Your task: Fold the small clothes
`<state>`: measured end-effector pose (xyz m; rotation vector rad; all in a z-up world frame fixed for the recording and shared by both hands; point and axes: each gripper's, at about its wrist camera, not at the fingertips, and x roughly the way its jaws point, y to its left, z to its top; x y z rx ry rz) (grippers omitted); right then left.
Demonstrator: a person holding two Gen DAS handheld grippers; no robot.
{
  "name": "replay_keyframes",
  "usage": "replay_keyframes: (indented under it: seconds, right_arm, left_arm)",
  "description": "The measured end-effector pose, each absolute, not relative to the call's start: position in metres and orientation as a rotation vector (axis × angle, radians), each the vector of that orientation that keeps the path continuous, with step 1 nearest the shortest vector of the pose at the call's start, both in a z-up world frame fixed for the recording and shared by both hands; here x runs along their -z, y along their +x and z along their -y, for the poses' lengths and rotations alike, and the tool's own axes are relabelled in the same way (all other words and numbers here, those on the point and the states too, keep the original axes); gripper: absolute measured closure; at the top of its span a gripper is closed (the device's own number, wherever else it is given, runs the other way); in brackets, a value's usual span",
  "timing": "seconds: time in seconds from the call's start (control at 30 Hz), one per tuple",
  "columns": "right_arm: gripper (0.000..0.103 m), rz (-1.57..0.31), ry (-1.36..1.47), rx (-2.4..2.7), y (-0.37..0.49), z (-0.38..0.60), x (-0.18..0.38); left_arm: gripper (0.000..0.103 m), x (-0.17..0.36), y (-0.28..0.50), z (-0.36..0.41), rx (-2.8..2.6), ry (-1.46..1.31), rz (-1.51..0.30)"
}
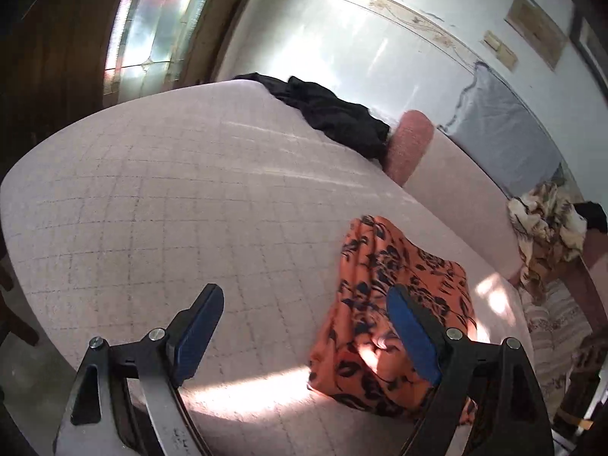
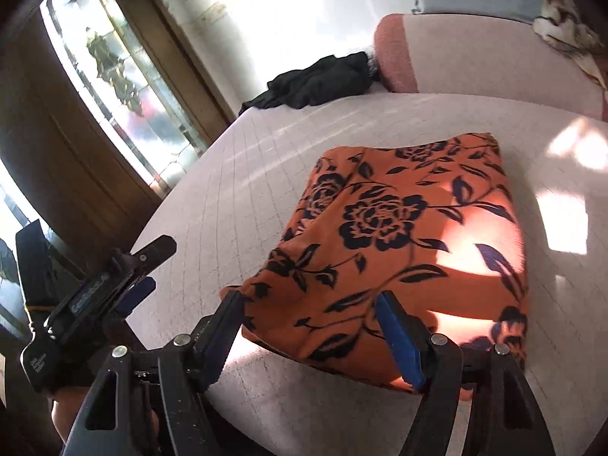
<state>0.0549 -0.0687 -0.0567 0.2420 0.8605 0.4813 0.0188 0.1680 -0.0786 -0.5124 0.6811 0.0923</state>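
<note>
**Orange cloth folded, both grippers spread wide**

The pink quilted bed (image 2: pixel 266 174) carries the orange flowered cloth (image 2: pixel 410 228), a neat rectangle just ahead of the right gripper (image 2: pixel 309 328). The left gripper (image 1: pixel 304 326), holding nothing, has it at its right. I judge pressing the edges flat is best.

Orange cloth (image 2: pixel 399 235) bears black roses; pink bedcover (image 2: pixel 235 205).

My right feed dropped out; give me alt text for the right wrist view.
The open right gripper hovers at the near edge of a folded orange floral cloth on the pale quilted bed. The left gripper sits at left; black clothing lies behind.
</note>
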Motion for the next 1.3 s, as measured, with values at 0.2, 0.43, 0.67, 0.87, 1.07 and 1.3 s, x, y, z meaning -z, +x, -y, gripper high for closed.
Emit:
replay_keyframes:
  seconds: [0.2, 0.43, 0.67, 0.87, 1.07, 1.3]
  right_arm:
    - [0.028, -0.885, 0.397, -0.412, 0.056, 0.119, 0.074]
    - [0.028, -0.870, 0.441, -0.421, 0.051, 0.138, 0.077]
    - [0.028, -0.900, 0.470, -0.438, 0.062, 0.148, 0.088]
    - [0.028, -0.873, 0.486, -0.441, 0.079, 0.155, 0.079]
    - [0.028, -0.875, 0.534, -0.428, 0.085, 0.170, 0.088]
    - [0.028, -0.872, 0.590, -0.403, 0.086, 0.190, 0.094]
  left_arm:
    - [0.022, 0.102, 0.047, -0.118, 0.004, -0.424, -0.887]
    - [0.087, 0.101, 0.046, -0.120, 0.002, -0.455, -0.890]
    - [0.086, 0.133, 0.046, -0.117, -0.077, -0.417, -0.978]
    - [0.079, 0.122, 0.039, -0.117, -0.067, -0.400, -0.992]
    - [0.021, 0.055, 0.036, -0.115, -0.001, -0.332, -0.786]
    - [0.021, 0.070, 0.146, -0.099, 0.111, -0.231, -0.919]
